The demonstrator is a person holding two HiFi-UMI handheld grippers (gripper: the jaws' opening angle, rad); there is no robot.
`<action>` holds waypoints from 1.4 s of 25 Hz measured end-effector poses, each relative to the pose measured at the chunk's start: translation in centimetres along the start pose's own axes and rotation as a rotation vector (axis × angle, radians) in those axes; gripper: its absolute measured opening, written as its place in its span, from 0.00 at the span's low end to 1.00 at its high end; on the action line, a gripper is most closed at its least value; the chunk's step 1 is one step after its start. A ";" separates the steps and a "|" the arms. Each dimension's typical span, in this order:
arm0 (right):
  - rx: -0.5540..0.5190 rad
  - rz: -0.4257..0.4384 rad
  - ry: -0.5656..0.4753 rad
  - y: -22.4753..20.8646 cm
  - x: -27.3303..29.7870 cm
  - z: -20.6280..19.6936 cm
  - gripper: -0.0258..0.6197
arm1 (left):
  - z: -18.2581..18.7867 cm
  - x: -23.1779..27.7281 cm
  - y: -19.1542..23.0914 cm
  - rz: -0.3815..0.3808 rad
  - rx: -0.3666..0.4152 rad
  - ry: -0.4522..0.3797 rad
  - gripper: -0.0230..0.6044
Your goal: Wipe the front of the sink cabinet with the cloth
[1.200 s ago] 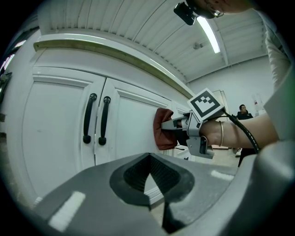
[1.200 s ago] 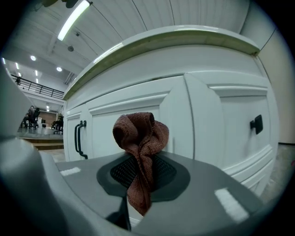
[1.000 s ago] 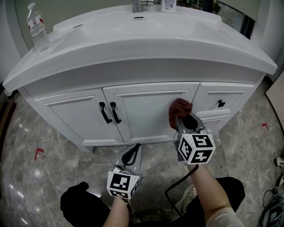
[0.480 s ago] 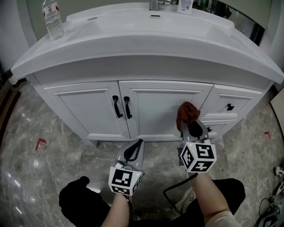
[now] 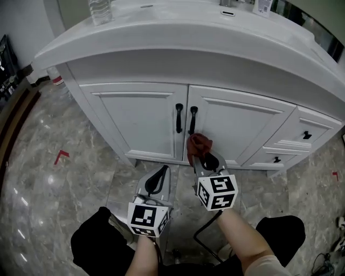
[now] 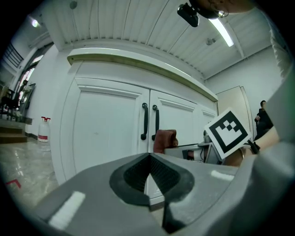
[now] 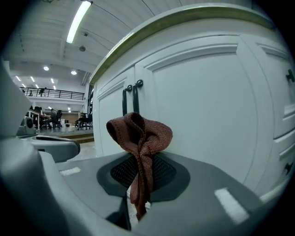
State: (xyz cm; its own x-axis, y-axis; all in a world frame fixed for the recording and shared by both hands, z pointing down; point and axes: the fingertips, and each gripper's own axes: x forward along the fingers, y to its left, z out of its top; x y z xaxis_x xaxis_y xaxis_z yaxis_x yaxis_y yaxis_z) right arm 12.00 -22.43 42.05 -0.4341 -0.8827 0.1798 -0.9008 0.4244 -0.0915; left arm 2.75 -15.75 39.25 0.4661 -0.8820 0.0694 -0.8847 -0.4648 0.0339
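The white sink cabinet [image 5: 145, 116] has two doors with black handles [image 5: 185, 118] and drawers [image 5: 307, 135] at the right. A rust-red cloth [image 5: 198, 144] is bunched against the lower part of the right door [image 5: 237, 124], just below the handles. My right gripper [image 5: 207, 160] is shut on the cloth [image 7: 140, 138], which sticks up from between its jaws near the door [image 7: 207, 101]. My left gripper [image 5: 158, 180] hangs lower left, shut and empty, away from the cabinet. In the left gripper view the cloth [image 6: 165, 140] shows beside the handles [image 6: 150, 120].
The basin top [image 5: 215, 32] overhangs the doors. A water bottle [image 5: 99, 9] stands at its left end. Marbled floor [image 5: 59, 183] spreads to the left with a red tape mark [image 5: 61, 157]. A black cable [image 5: 207, 229] lies near my legs.
My right gripper has carried the cloth leftward along the cabinet front, from near the drawers to below the door handles. The view has shifted left with it.
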 end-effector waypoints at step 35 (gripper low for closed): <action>0.088 -0.357 0.000 -18.7 -8.8 -0.6 0.18 | -2.7 6.3 -9.9 -0.199 0.002 0.051 0.04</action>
State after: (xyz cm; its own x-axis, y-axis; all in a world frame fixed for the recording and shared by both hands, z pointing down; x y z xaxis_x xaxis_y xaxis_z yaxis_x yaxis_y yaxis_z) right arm 32.66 -22.49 42.74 -0.0923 -0.9721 0.2157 -0.9918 0.0705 -0.1067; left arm 14.48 -16.52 42.00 0.6313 -0.7675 0.1119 -0.7749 -0.6300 0.0505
